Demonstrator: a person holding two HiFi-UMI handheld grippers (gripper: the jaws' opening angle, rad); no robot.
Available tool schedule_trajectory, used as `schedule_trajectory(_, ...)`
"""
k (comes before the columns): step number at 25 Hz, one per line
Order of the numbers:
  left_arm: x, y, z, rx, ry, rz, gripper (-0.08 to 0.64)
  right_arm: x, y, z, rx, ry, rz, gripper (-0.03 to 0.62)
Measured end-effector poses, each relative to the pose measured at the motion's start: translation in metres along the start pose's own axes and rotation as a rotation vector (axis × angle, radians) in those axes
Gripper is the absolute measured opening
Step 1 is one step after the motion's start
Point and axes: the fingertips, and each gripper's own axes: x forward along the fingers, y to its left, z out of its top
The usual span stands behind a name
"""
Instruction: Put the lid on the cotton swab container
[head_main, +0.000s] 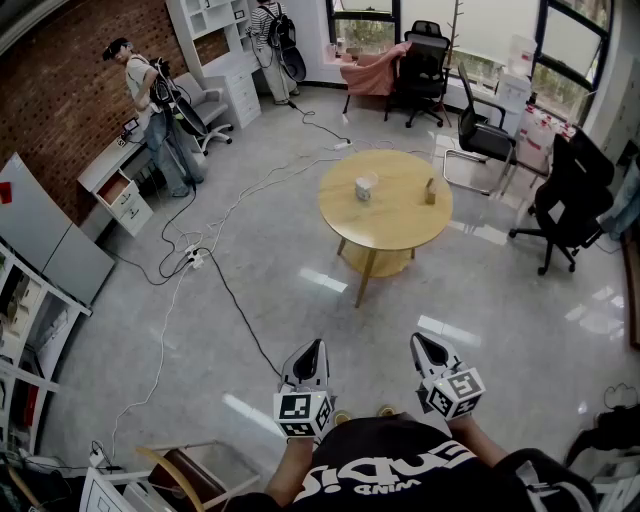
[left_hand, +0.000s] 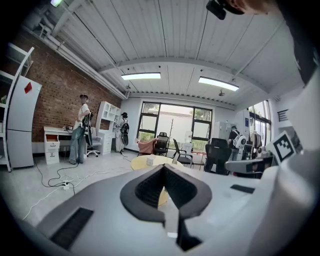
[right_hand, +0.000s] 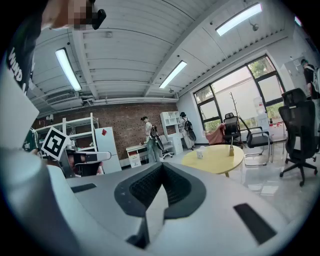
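Your left tongs (head_main: 311, 350) and right tongs (head_main: 424, 348): both pressed together, empty. Cotton swab container (head_main: 366, 187) on round tabletop (head_main: 395, 222), well apart from you. Risk: floor cable (head_main: 238, 312) near your path could snag feet; lid too small to tell from here.

Black white-lettered shirt (head_main: 400, 462); grey, black-tipped left gripper (head_main: 315, 348) and right gripper (head_main: 421, 344).

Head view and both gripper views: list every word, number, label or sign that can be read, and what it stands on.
No text reads cleanly.
Lettering on the black shirt: large, white, upside down, partly cut off; unreadable.
The marker cube of the left tool and the one of the right tool: square patterns only, no letters.
The red tag on the white cabinet: too small to read.
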Motion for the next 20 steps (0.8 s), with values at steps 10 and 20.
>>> schedule_trajectory(10,0.000,0.002,0.001,0.002,-0.007,-0.003,0.011,0.007,0.010,0.002,-0.006,-0.006,0.027,0.003)
schedule_trajectory(20,0.001,0.025,0.003,0.031,0.000,-0.031,0.011,0.007,0.025,-0.007,-0.010,-0.013,-0.005,0.003)
